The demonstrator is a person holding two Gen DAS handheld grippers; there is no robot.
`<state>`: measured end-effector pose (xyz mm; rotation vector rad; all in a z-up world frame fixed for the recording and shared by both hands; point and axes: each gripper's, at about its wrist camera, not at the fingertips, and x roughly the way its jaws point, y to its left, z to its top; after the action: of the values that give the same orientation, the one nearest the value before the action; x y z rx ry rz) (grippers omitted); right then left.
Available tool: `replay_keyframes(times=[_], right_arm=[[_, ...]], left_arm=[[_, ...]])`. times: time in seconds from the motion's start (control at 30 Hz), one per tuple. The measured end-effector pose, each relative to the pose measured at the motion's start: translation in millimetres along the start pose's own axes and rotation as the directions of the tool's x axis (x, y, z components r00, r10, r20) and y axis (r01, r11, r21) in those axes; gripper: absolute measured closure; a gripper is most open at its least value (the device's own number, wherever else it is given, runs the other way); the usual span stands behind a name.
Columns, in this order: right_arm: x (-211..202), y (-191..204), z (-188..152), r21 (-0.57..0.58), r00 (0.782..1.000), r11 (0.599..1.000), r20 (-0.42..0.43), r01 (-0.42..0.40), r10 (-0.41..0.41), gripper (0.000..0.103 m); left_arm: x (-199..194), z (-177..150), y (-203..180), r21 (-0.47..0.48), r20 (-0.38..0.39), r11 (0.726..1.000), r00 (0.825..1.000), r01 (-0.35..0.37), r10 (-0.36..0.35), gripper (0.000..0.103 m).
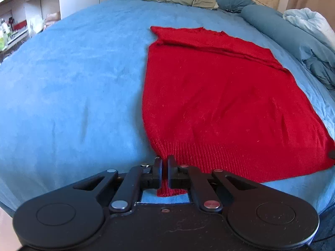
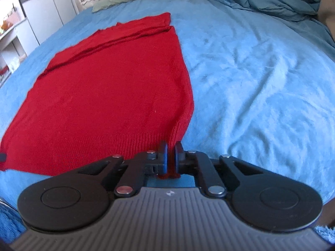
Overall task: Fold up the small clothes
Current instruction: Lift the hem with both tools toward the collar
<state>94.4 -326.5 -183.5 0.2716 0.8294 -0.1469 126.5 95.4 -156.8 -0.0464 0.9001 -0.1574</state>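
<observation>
Both pinched the ribbed hem — left gripper [image 1: 165, 167] and right gripper [image 2: 171, 156] each clamped a near corner of the red sweater [image 1: 209, 96], apparently ready to fold it up the bed [image 1: 73, 83].

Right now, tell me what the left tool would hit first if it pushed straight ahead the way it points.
The left tool, already shut on the hem of the red sweater, would probably plough into more of that sweater lying on the blue blanket.
</observation>
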Motion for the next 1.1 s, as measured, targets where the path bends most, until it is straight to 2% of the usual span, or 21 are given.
replay_keyframes(times=[0.17,0.3,0.4,0.53,0.63,0.7,0.8,0.87,0.97,1.1], right_arm=[[-23.2,-8.2,20.2,0.079,0.996,0.994,0.057,-0.076,0.071,0.082],[-39.4,-9.8,58.7,0.095,0.983,0.984,0.12,-0.153,0.141,0.082],[-44.2,-7.6,101.5,0.096,0.966,0.974,0.176,-0.207,0.188,0.082],[-30.8,4.4,186.2,0.074,0.94,0.964,0.252,-0.256,0.23,0.082],[1.8,19.6,260.6,0.063,0.93,0.965,0.288,-0.255,0.228,0.082],[38.0,28.7,304.2,0.082,0.934,0.966,0.287,-0.246,0.213,0.082],[115.8,41.0,354.1,0.112,0.949,0.969,0.257,-0.219,0.184,0.082],[176.0,47.0,372.3,0.118,0.957,0.973,0.237,-0.2,0.168,0.082],[253.1,47.9,378.2,0.136,0.972,0.978,0.198,-0.156,0.127,0.082],[304.7,40.0,379.3,0.166,0.978,0.976,0.174,-0.143,0.114,0.082]], left_arm=[[-32.5,22.7,3.5,-0.042,0.063,0.999,0.998,0.033,-0.03,0.099],[-57.6,64.2,2.7,-0.047,0.159,0.997,0.986,0.063,-0.055,0.099],[-62.8,113.7,0.8,-0.055,0.225,0.994,0.971,0.091,-0.076,0.099],[-43.3,198.8,-2.1,-0.098,0.295,0.99,0.953,0.103,-0.07,0.099],[-5.7,264.4,-7.8,-0.126,0.316,0.989,0.948,0.076,-0.033,0.099],[37.6,306.3,-10.4,-0.169,0.302,0.984,0.953,0.056,-0.003,0.099],[112.0,344.4,-7.1,-0.227,0.263,0.974,0.963,0.013,0.049,0.099],[166.2,356.6,-5.1,-0.263,0.236,0.965,0.968,-0.014,0.079,0.099],[239.3,359.3,6.3,-0.338,0.159,0.941,0.983,-0.031,0.09,0.099],[278.3,360.2,17.6,-0.387,0.105,0.921,0.99,-0.045,0.092,0.099]])
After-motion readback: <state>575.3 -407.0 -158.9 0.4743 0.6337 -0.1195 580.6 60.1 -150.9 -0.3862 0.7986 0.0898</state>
